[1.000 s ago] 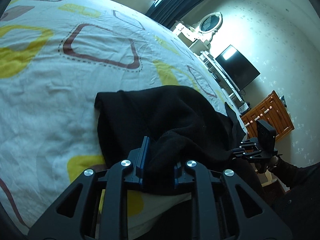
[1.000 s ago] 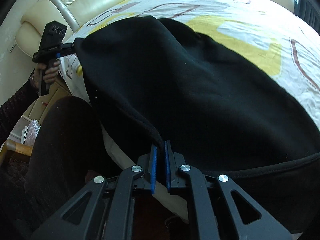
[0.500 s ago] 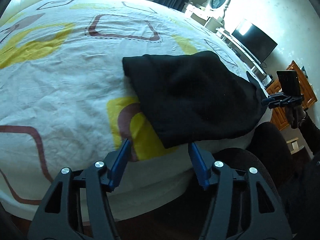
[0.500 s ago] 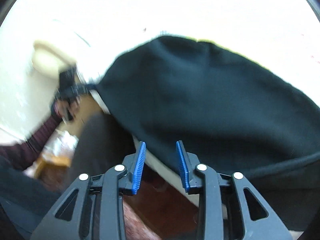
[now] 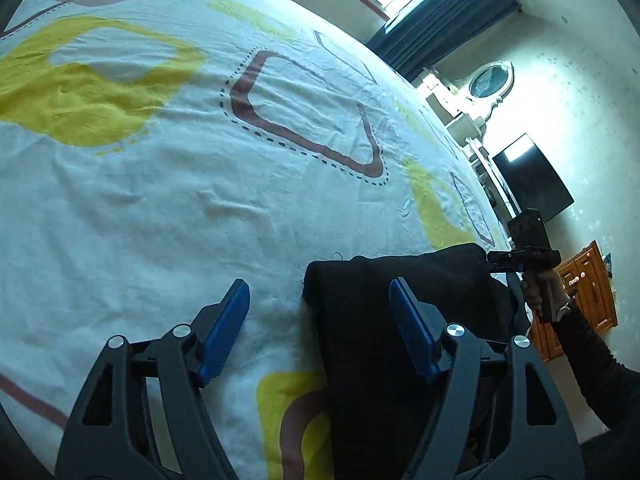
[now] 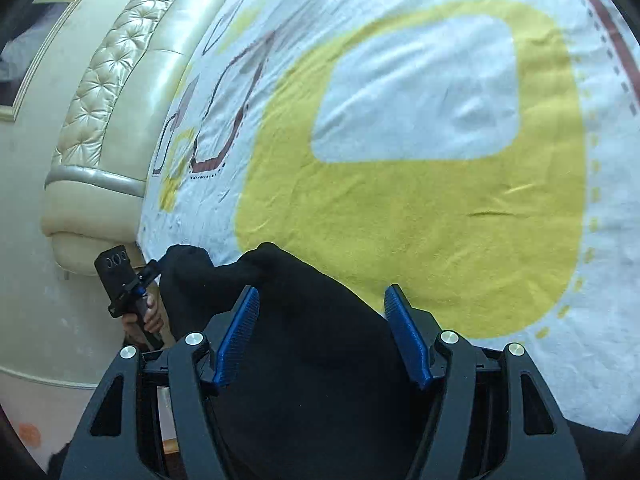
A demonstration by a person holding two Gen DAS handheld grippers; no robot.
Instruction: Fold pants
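The black pants (image 5: 372,320) lie folded at the near edge of the bed; they also show in the right wrist view (image 6: 304,320). My left gripper (image 5: 320,300) is open and empty, its jaws wide apart above the pants' left edge. My right gripper (image 6: 320,308) is open and empty, its jaws straddling the pants from above. Each gripper shows in the other's view, close to an end of the pants: the right one (image 5: 520,258) and the left one (image 6: 138,280).
The bed sheet (image 5: 160,184) is white with yellow and brown shapes. A padded cream headboard (image 6: 100,92) stands at the left of the right wrist view. A dresser with mirror (image 5: 476,108), a dark TV (image 5: 532,180) and a wooden cabinet (image 5: 584,292) stand beyond the bed.
Both grippers have let go of the pants and opened wide. The pants now lie on the bed edge. Both grippers have come closer over the pants.
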